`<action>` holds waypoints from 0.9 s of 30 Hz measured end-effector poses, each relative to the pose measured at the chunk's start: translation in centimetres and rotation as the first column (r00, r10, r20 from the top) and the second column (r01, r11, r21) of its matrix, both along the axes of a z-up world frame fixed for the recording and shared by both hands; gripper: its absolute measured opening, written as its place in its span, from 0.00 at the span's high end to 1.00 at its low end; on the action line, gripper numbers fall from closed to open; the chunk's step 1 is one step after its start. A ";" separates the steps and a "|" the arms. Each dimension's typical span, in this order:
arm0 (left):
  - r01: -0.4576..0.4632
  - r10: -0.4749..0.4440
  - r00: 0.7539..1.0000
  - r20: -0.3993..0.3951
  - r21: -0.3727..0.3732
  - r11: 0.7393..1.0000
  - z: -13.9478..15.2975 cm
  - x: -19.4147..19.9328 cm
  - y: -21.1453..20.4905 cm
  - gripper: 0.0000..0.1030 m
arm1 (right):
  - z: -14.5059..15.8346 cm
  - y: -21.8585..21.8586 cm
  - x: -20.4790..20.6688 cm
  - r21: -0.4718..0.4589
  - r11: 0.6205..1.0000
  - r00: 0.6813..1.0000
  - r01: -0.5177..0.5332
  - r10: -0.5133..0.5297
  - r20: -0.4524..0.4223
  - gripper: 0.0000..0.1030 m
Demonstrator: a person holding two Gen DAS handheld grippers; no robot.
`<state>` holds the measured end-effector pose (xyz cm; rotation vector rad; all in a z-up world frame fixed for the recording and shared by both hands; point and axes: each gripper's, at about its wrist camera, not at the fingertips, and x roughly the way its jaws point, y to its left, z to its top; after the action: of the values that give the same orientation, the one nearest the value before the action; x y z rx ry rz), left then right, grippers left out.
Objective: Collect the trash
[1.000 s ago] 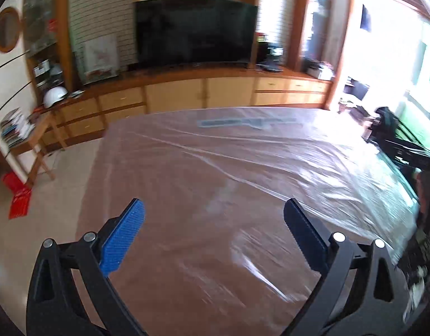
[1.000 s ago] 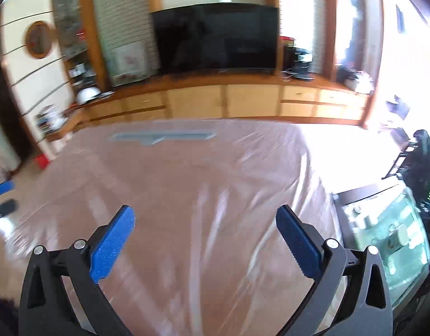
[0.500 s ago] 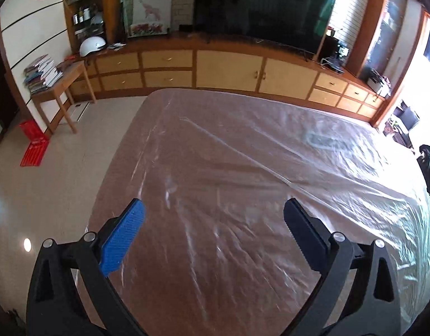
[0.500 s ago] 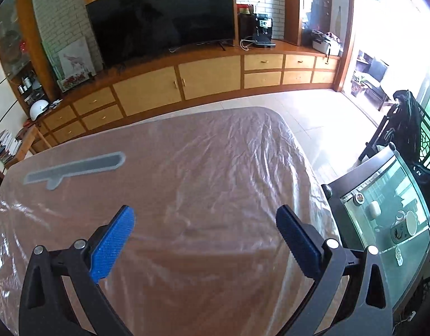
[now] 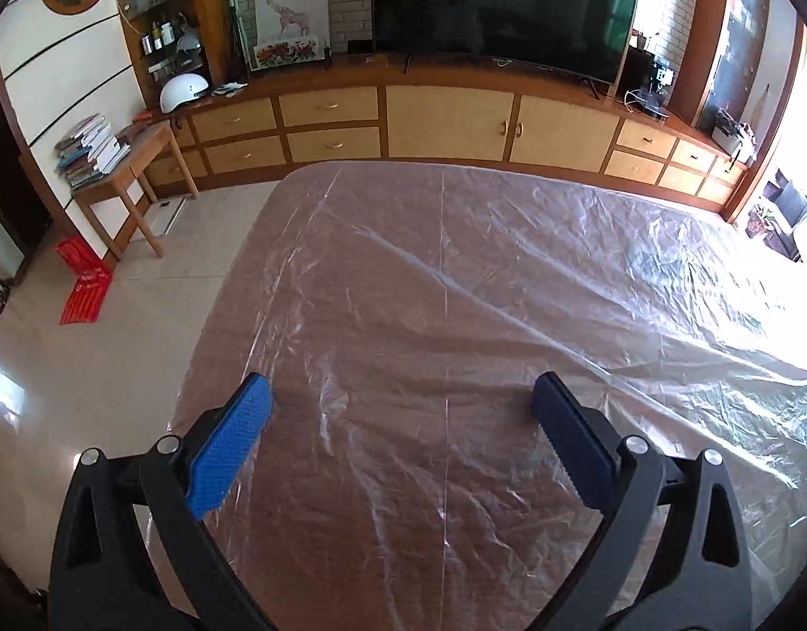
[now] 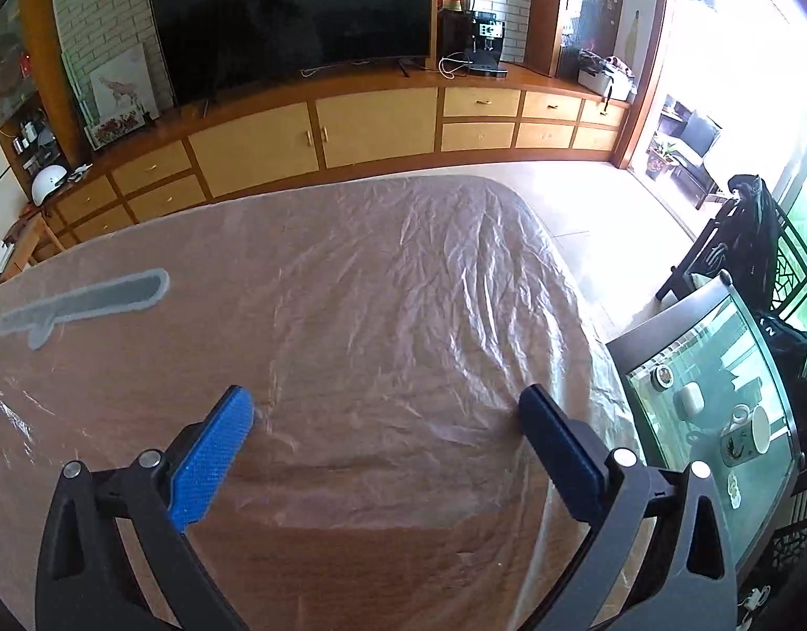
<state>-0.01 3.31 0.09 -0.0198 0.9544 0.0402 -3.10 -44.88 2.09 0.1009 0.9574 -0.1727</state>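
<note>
A clear crinkled plastic sheet (image 5: 456, 305) covers the whole brown table; it also shows in the right wrist view (image 6: 403, 289). My left gripper (image 5: 403, 394) is open and empty, held above the sheet near the table's left edge. My right gripper (image 6: 385, 405) is open and empty, above the sheet near the table's right edge. A grey flat strip-shaped patch (image 6: 82, 305) lies on the table at the left of the right wrist view. No loose trash item shows.
A long wooden cabinet (image 5: 445, 121) with a big TV (image 5: 498, 5) runs along the far wall. A small side table with books (image 5: 103, 158) and a red item (image 5: 82, 284) stand left. A glass-top side table (image 6: 718, 399) with cups and a dark chair (image 6: 745, 231) stand right.
Both grippers have risen and tilted down, so more of the table shows. The left view has swung left, the right view has swung right. Both stay open.
</note>
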 end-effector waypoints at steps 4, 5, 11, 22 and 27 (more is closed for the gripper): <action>-0.012 0.012 1.000 -0.004 0.001 1.000 0.1 0.4 -0.1 0.01 | -0.1 0.2 -0.1 -0.010 1.000 1.000 0.003 -0.003 -0.006 0.04; -0.014 0.014 1.000 -0.004 0.001 1.000 0.1 0.4 -0.1 0.01 | -0.1 0.3 -0.1 -0.011 1.000 1.000 0.003 -0.003 -0.005 0.03; -0.015 0.015 1.000 -0.006 -0.006 1.000 0.0 0.6 0.1 0.01 | -0.1 0.2 -0.1 -0.011 1.000 1.000 0.003 -0.003 -0.005 0.03; -0.015 0.015 1.000 -0.006 -0.006 1.000 0.0 0.5 0.1 0.01 | -0.1 0.2 -0.1 -0.011 1.000 1.000 0.002 -0.003 -0.005 0.04; -0.015 0.015 1.000 -0.006 -0.006 1.000 0.0 0.6 0.1 0.01 | -0.1 0.2 -0.1 -0.011 1.000 1.000 0.002 -0.002 -0.005 0.03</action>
<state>0.55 3.40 0.10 -0.0325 0.9605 0.0507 -3.19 -44.67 1.96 0.0913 0.9614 -0.1807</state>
